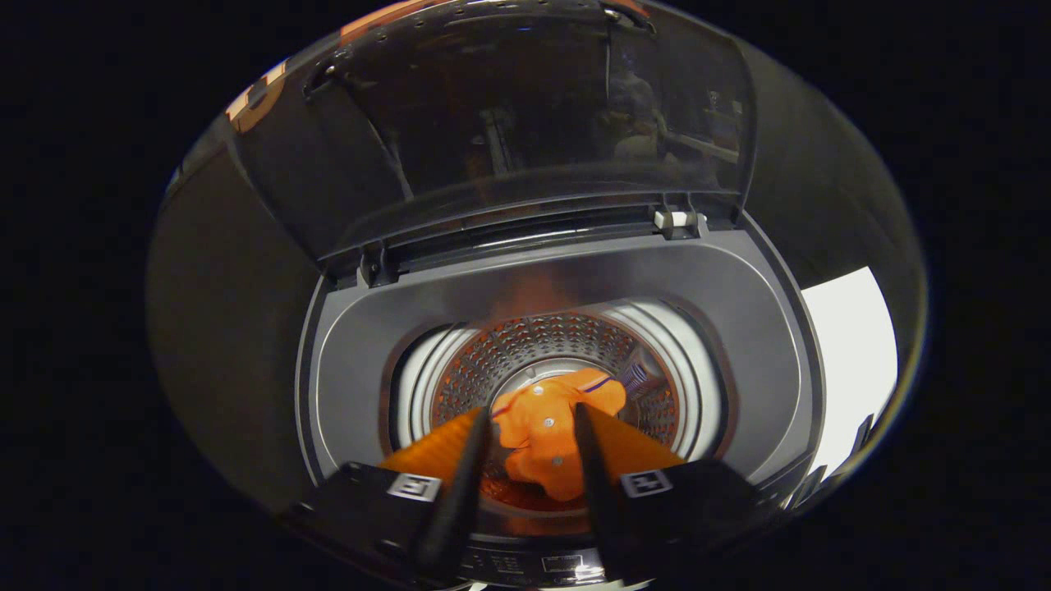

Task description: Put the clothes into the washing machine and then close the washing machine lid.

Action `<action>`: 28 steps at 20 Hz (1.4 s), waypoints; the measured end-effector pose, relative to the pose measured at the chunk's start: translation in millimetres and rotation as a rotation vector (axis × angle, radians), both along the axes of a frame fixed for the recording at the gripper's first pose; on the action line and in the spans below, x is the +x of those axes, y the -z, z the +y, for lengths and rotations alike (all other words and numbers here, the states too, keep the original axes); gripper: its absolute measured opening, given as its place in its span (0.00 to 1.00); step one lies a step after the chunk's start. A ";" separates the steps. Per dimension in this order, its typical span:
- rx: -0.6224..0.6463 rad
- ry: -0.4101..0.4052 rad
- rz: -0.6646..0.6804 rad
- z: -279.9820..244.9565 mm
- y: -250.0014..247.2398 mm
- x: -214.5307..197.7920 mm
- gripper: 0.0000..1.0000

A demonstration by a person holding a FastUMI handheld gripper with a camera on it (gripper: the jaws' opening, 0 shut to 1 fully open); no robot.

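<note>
Jaws of the gripper (530,419) parted, released above the drum (542,361); the soft, light orange garment (546,435) inside bunches easily—pinch a fold.

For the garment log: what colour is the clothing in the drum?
Orange, with small pale buttons, best seen in the gripper view: the garment lies in the drum beyond the open fingers.

The washer (566,279) is seen from above, its grey top surround ringing a perforated steel drum (525,345). The tinted lid (525,123) is raised upright on rear hinges. An orange garment (546,435) with white buttons is crumpled inside the drum, on its bottom.
</note>
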State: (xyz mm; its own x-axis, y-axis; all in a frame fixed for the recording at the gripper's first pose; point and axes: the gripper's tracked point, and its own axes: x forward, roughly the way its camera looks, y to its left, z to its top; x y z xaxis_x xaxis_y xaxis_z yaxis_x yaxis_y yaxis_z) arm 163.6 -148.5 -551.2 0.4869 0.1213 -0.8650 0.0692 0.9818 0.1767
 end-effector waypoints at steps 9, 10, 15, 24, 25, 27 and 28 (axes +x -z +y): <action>-0.018 -0.012 -0.025 -8.0 -15.8 -7.5 0.98; -0.021 -0.014 -0.025 -9.7 -19.6 -10.6 0.98; -0.019 -0.008 -0.051 -17.3 -41.7 -12.5 0.98; -0.047 -0.029 -0.188 -22.4 -121.8 12.7 0.98; -0.052 -0.038 -0.206 -21.2 -133.8 17.2 0.98; -0.056 -0.050 -0.270 -17.2 -164.1 31.3 0.98; -0.059 -0.060 -0.300 -13.8 -180.0 37.3 0.98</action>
State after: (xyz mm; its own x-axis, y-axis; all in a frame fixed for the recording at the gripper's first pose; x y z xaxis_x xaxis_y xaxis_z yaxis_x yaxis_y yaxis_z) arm 201.0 -162.3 -371.1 0.7151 0.1116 -0.6900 -0.0363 0.9918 0.1228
